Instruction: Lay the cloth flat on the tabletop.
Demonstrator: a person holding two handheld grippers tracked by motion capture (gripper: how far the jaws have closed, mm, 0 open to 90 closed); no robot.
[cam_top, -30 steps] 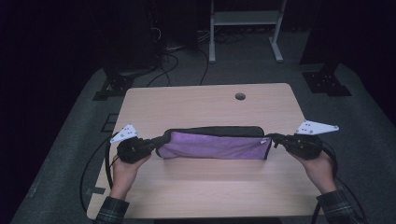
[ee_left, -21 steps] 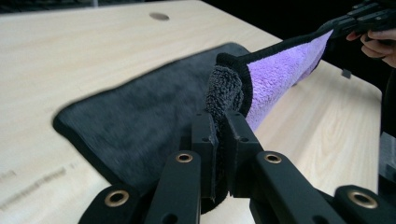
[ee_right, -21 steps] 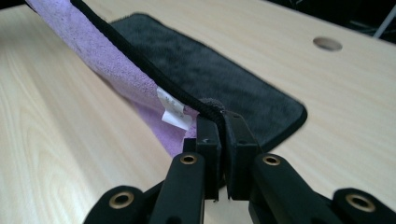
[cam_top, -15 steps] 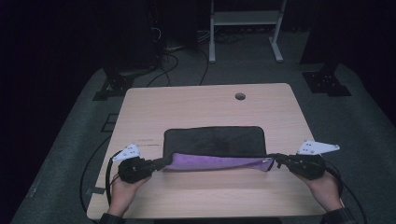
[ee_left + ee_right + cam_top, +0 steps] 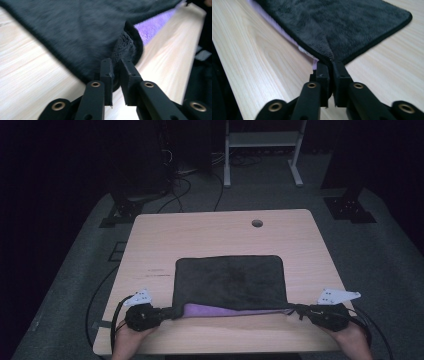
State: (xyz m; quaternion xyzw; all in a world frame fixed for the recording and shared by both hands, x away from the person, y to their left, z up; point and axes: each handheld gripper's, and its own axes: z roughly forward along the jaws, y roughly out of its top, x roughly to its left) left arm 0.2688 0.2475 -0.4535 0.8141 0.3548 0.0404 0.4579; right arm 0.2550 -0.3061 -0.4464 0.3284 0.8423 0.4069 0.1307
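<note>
High view: towel between hand-held grippers (corners pinched).

In the high view, the person's two hands were cut off by the bottom edge, and the left tongs and right tongs were too small to tell how their jaws stood. The purple underside of the dark grey fleecy cloth lay mostly hidden beneath its top layer. In the left gripper view the cloth was blurred and cut off at the top edge, and it hid the jaw tips.
</note>
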